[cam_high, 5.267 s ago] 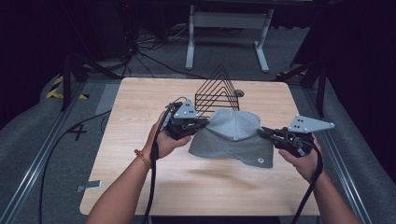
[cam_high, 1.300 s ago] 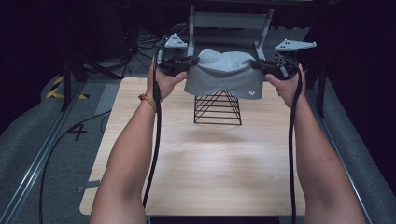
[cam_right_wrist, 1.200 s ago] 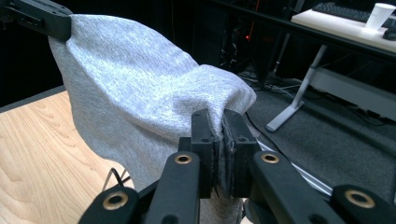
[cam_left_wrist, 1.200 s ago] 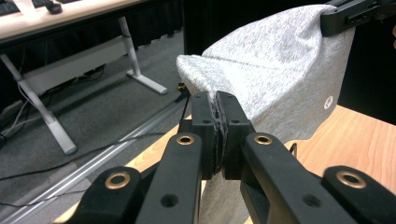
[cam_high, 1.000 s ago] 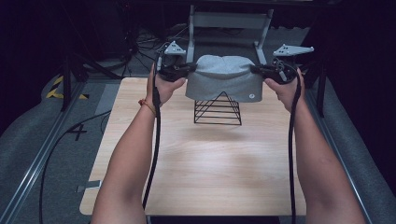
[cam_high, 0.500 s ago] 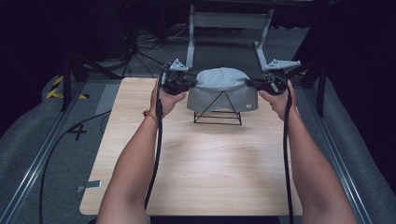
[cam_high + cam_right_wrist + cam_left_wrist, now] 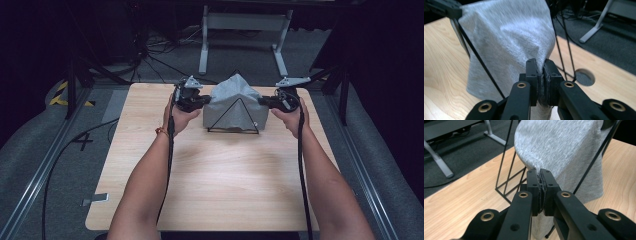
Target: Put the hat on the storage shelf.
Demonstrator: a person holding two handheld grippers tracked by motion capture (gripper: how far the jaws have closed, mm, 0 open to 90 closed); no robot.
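Observation:
A grey cloth (image 7: 231,102) hangs draped over a black wire rack (image 7: 234,120) shaped like a triangle, at the far middle of the wooden table (image 7: 220,180). My left gripper (image 7: 206,100) is shut on the cloth's left edge, and its pads pinch the fabric (image 7: 554,147) in the left gripper view. My right gripper (image 7: 261,101) is shut on the cloth's right edge (image 7: 506,40). The rack's thin black bars (image 7: 507,170) (image 7: 564,40) show beside and under the cloth. Most of the rack is hidden beneath the fabric.
A round cable hole (image 7: 585,77) sits in the tabletop near the rack. Behind the table stands a grey metal frame (image 7: 243,30) on the carpet. Black cables trail from both grippers along the forearms. Metal rails run down both sides of the table.
Both grippers have come down with the cloth, from above the rack to level with it. The cloth now lies over the rack's peak and covers it.

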